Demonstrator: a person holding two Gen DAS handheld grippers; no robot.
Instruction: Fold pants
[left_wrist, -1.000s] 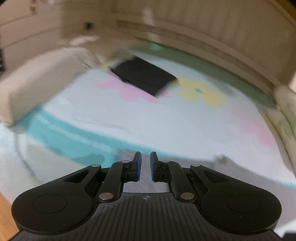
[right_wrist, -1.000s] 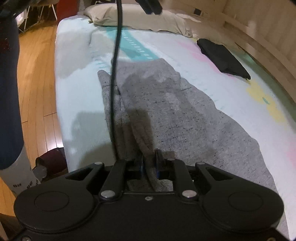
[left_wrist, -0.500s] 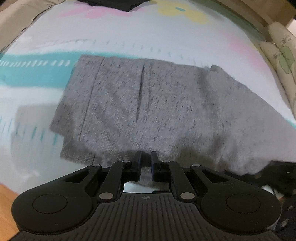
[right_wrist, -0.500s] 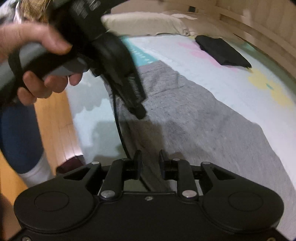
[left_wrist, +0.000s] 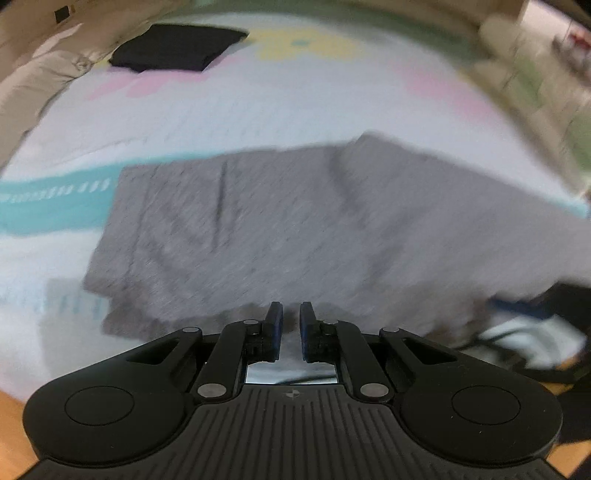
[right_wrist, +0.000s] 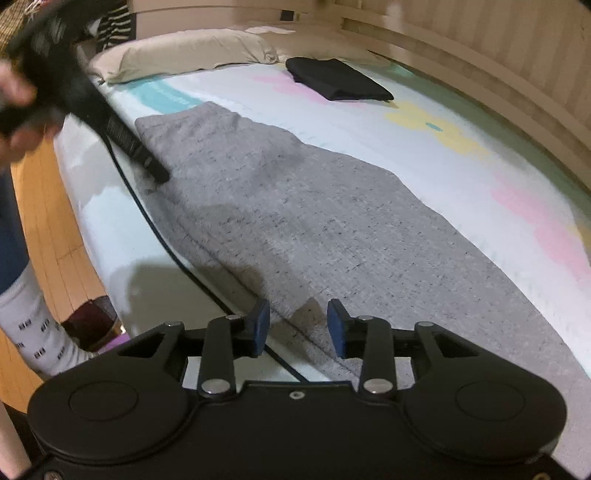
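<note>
Grey speckled pants (right_wrist: 325, 221) lie flat on the bed, folded lengthwise, one end near the pillow. They also show in the left wrist view (left_wrist: 280, 229), blurred. My left gripper (left_wrist: 291, 325) hovers at the near edge of the pants, its jaws almost closed with a narrow gap and nothing between them. It also appears in the right wrist view (right_wrist: 155, 173), held by a hand at the pants' left edge. My right gripper (right_wrist: 298, 325) is open and empty just above the near edge of the pants.
A folded black garment (right_wrist: 336, 79) lies at the far side of the bed (right_wrist: 424, 155), also seen in the left wrist view (left_wrist: 177, 48). A beige pillow (right_wrist: 184, 51) lies at the head. A black cable (right_wrist: 166, 251) runs along the bed edge. Wooden floor (right_wrist: 48, 221) and a socked foot (right_wrist: 37, 332) are at left.
My right gripper let go of the pants and opened. My left gripper swung down from over the bed to the pants' near edge.
</note>
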